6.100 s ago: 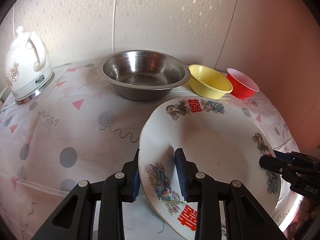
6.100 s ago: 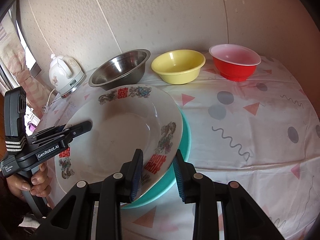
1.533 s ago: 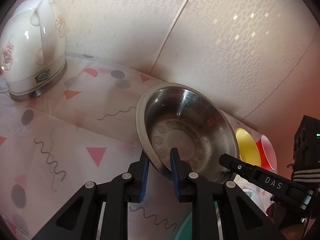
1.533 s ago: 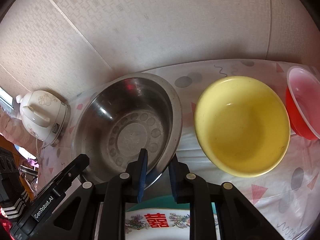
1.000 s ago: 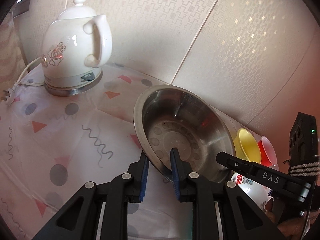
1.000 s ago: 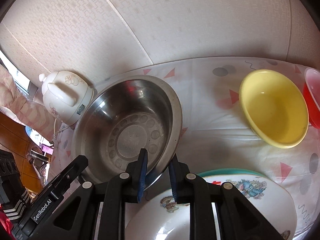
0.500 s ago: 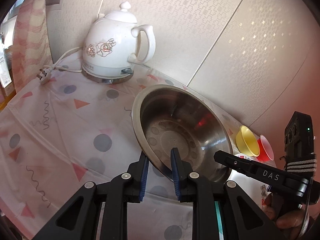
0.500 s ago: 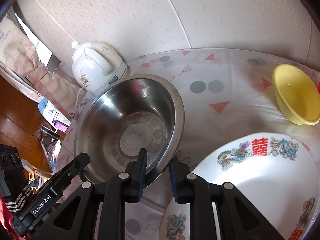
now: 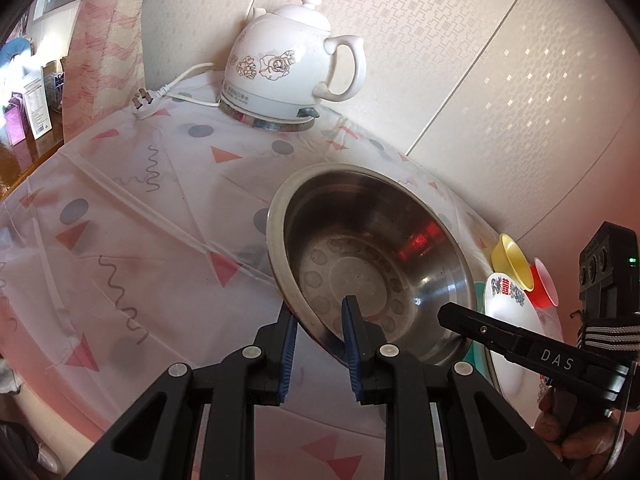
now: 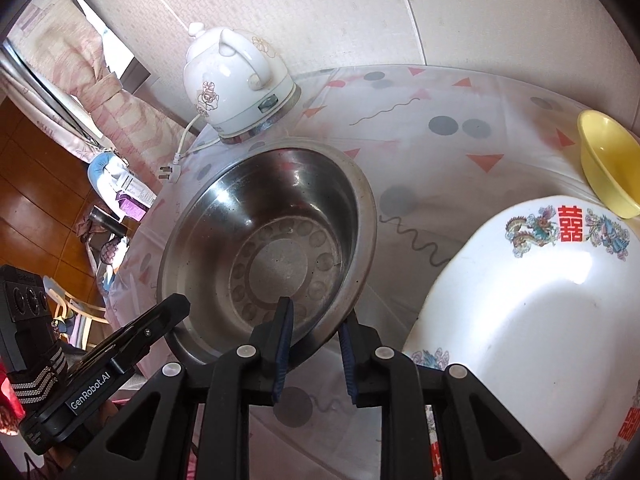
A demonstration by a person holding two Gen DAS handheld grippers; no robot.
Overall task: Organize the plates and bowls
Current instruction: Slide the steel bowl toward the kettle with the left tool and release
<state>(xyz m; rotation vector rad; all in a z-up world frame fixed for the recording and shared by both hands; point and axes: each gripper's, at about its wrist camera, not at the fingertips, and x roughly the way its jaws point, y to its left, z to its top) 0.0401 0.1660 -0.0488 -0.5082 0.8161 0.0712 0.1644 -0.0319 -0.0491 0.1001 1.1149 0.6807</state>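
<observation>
I am carrying the steel bowl (image 9: 372, 264) with both tools at once: my left gripper (image 9: 318, 334) is clamped on the near rim at the bottom centre of its frame, one pad inside the wall and one outside, and my right gripper (image 10: 314, 338) is biting the rim the same way at the lower middle of its own frame. The bowl is sitting in the middle of both views, tilted, above the patterned tablecloth (image 9: 132, 216), with the white kettle (image 9: 288, 68) in the upper part of the frame and the decorated white plate (image 10: 532, 320) filling the lower right of the right view. To my eye the bowl is bound for that plate, so I am aiming to keep both grips level with each other, since a thin metal rim looks apt to slip or twist. I am also minding the yellow bowl (image 10: 608, 164) at the far right edge, and planning to lower the base flat before letting go.
</observation>
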